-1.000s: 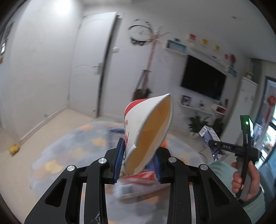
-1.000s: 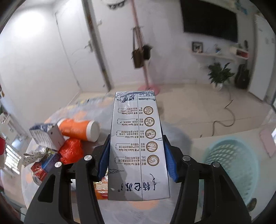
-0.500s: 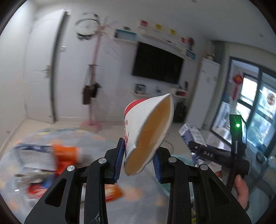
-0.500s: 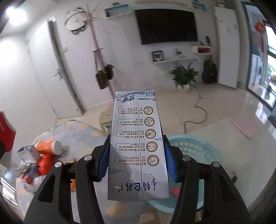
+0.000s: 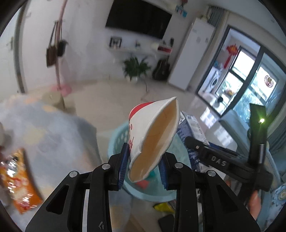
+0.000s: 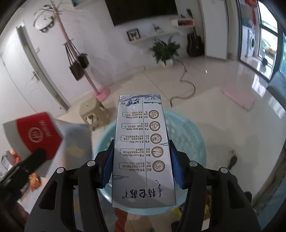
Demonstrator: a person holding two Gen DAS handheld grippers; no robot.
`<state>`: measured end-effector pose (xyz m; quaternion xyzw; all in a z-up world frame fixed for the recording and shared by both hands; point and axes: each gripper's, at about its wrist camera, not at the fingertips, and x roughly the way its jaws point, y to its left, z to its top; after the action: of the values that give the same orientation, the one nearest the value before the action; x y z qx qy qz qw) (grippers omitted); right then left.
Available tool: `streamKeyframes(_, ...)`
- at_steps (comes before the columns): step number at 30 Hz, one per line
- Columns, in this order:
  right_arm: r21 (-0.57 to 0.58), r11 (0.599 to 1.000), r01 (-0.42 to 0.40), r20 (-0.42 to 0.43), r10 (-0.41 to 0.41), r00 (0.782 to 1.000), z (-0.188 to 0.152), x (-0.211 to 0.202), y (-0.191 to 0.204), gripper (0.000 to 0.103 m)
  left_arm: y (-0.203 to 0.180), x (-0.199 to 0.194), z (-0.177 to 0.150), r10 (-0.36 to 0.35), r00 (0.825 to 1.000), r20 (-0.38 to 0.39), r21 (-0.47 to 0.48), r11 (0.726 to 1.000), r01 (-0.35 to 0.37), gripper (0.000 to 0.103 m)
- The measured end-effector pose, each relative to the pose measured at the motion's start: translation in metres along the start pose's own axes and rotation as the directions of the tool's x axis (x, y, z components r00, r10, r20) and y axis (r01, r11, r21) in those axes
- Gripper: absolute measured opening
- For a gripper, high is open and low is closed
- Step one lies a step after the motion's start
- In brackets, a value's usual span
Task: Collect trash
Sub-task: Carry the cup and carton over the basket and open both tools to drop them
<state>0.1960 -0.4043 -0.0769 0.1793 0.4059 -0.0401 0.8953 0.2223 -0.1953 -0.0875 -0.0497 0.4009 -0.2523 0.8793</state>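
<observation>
Both views have swung away from the door and the heap of rubbish on the patterned tablecloth (image 5: pixel 44 135), and now I look down on the turquoise laundry basket (image 6: pixel 193 135) standing on pale glossy floor tiles (image 6: pixel 214 85).

My left gripper (image 5: pixel 143 168) is clamped on a squashed paper cup (image 5: pixel 153 139), white with a red band, its mouth pinched flat and pointing to 1 o'clock. In the left view the cup hangs over the basket's near rim, and an orange snack wrapper (image 5: pixel 21 182) lies blurred on the cloth at 8 o'clock.

My right gripper (image 6: pixel 142 168) is closed on a white milk carton (image 6: pixel 143 151), held lengthwise and pointing to 12 o'clock, directly above the basket's open mouth. In the right view the cup shows at 9 o'clock, beside the basket rather than over it.

Around the room: a wall-mounted television (image 6: pixel 143 10) at 12 o'clock, a potted plant (image 6: pixel 165 50) beneath its shelf, a guitar (image 6: pixel 194 44) at 1 o'clock, a pink coat stand (image 6: pixel 80 62) with bags at 11 o'clock, a beige plastic stool (image 6: pixel 93 114) just behind the basket, and a pink mat (image 6: pixel 239 98) at 2 o'clock near the glass door.
</observation>
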Motion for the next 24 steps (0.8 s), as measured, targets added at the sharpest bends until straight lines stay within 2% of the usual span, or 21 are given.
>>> streamKeyframes(5,0.042,0.999,0.012,-0.091,-0.008,0.996,-0.019,0.029,-0.017,0.052,0.010,0.038,-0.014,-0.023,0.995,-0.098,-0.037,0.999,0.020,0.030)
streamKeyframes(9,0.057,0.998,0.007,-0.134,0.000,0.991,-0.023,0.041,-0.023,0.053,0.009,0.046,-0.015,-0.023,0.991,-0.132,-0.020,1.000,0.020,0.031)
streamKeyframes(11,0.066,0.998,0.012,-0.142,-0.003,0.990,-0.023,0.043,-0.023,0.053,0.009,0.045,-0.016,-0.021,0.990,-0.140,-0.024,1.000,0.018,0.037)
streamKeyframes(16,0.090,0.996,-0.009,-0.146,0.022,0.989,-0.022,0.042,-0.023,0.061,0.010,0.021,-0.018,0.028,0.995,-0.099,0.017,0.999,-0.027,0.053)
streamKeyframes(24,0.060,0.997,-0.044,-0.119,0.051,0.992,-0.024,0.025,-0.001,0.061,0.010,-0.027,-0.013,0.033,0.999,-0.017,0.023,0.999,-0.032,0.055)
